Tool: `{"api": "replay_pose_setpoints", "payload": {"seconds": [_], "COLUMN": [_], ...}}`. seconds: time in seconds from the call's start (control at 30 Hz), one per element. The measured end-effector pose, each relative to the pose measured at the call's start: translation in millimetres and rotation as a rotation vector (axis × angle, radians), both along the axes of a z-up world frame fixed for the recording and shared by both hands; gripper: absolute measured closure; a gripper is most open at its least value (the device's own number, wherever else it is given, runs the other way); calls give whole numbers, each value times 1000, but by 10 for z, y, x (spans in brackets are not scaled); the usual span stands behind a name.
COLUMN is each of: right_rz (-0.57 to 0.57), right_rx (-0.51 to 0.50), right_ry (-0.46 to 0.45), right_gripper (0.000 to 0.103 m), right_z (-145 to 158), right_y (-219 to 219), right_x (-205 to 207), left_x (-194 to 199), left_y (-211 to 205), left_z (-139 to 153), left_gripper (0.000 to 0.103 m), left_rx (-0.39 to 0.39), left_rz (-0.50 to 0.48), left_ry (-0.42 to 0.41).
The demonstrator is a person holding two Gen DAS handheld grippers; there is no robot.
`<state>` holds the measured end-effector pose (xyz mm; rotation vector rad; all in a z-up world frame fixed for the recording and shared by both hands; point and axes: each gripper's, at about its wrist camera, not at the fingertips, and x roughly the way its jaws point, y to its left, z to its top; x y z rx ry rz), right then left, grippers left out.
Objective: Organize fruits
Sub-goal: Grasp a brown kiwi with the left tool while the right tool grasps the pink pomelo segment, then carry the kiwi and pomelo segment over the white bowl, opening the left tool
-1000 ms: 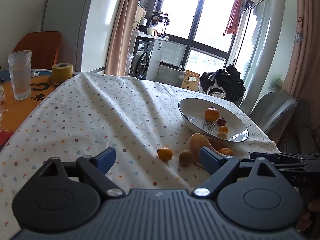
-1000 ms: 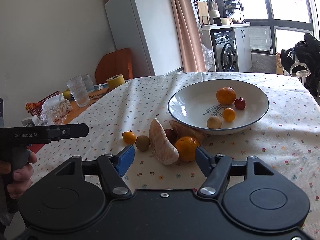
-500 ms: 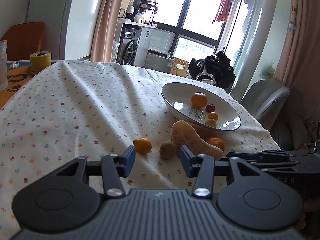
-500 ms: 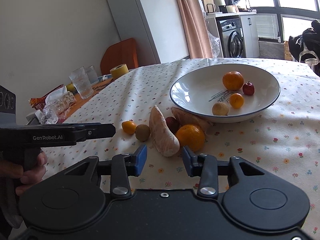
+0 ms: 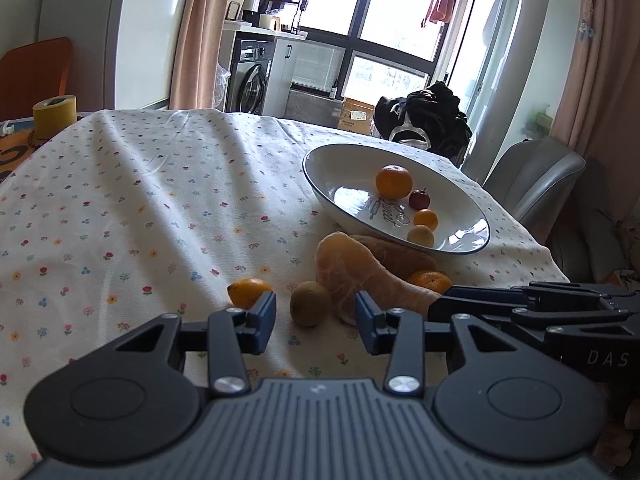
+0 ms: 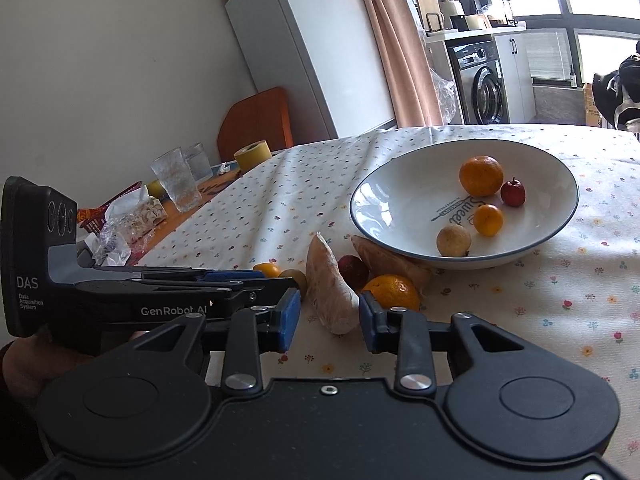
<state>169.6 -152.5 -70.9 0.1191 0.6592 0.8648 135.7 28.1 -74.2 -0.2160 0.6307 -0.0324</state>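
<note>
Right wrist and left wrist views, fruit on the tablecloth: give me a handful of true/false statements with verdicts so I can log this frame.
1. The white bowl holds four fruits. True.
2. The left gripper is shut on the kiwi. False: its jaws are open, with the kiwi lying free on the tablecloth beyond them.
3. The right gripper is open and holds nothing. True.
4. The peeled pomelo segment lies inside the bowl. False: it lies on the tablecloth in front of the bowl.
5. The yellow tape roll stands inside the bowl. False: it stands beyond the cloth's far edge.
</note>
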Motion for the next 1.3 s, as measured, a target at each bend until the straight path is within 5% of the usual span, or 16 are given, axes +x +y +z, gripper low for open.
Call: {"api": "replay_pose_setpoints", "payload": {"seconds": [0.4, 0.57, 1.3], "right_rz": [7, 10, 11], "right_rx": [-31, -41, -76], "right_ry": [16, 9, 15], "right_gripper": [92, 92, 82], "right_z": [-89, -75, -86], "right_y": [52, 54, 102], "right_x": [24, -21, -27], "left_x": [94, 76, -137], "left_y": [55, 52, 104], "left_z": [-80, -71, -55], "left_gripper": [64, 81, 81], "left_rx": [-34, -30, -71], "left_rz": [-16, -15, -14], "left_ry": [2, -2, -9]}}
